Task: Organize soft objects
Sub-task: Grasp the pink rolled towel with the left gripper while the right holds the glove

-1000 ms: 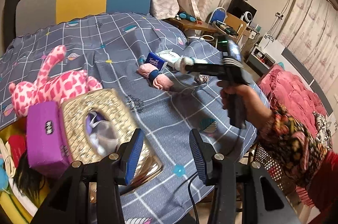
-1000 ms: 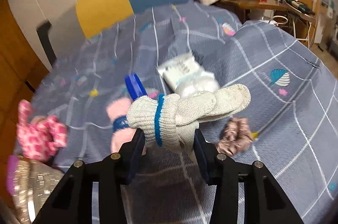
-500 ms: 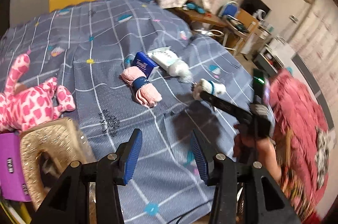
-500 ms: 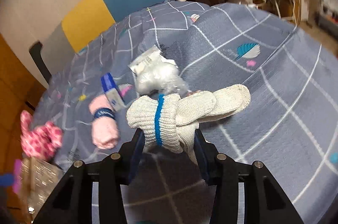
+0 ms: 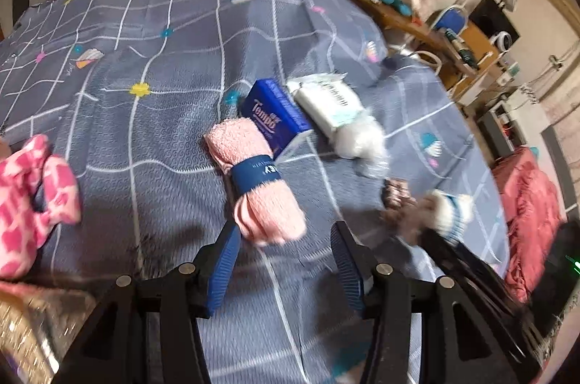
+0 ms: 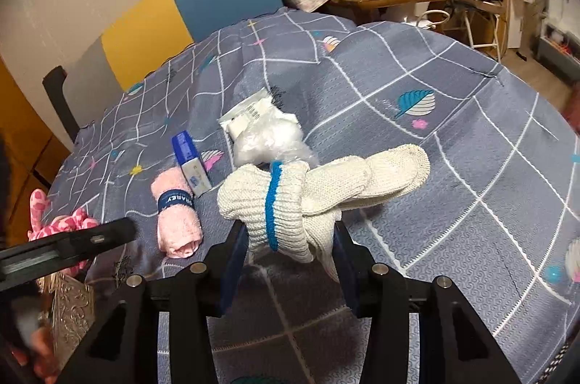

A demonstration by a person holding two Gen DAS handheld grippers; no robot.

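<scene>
Taken left to right, w/ the pink towel roll as landmark.

Far left of the roll: pink plush toy on the grey bedcover. Very soft, light, floppy limbs; best pinched at the body, not at a leg.

The roll itself: lies on the bedcover just ahead of the left tongs. Those tongs apart and opening wider, nothing between the pads yet. Terry cloth, squashy but compact, held by a dark blue band. Probably best gripped across the middle at the band, so the roll does not unwind or sag. Not slippery, not fragile.

Touching the roll at its right: blue tissue pack, tilted against it. Light, slightly crushable, smooth wrapper, may slide.

Right of that: white plastic-wrapped pack, soft, slick film.

Further right, nearer than the roll: right tongs clamped on the white knit glove bundle, held off the bedcover. Limp fingers hang out sideways; grip sits near the blue-striped cuff, seems secure.
</scene>
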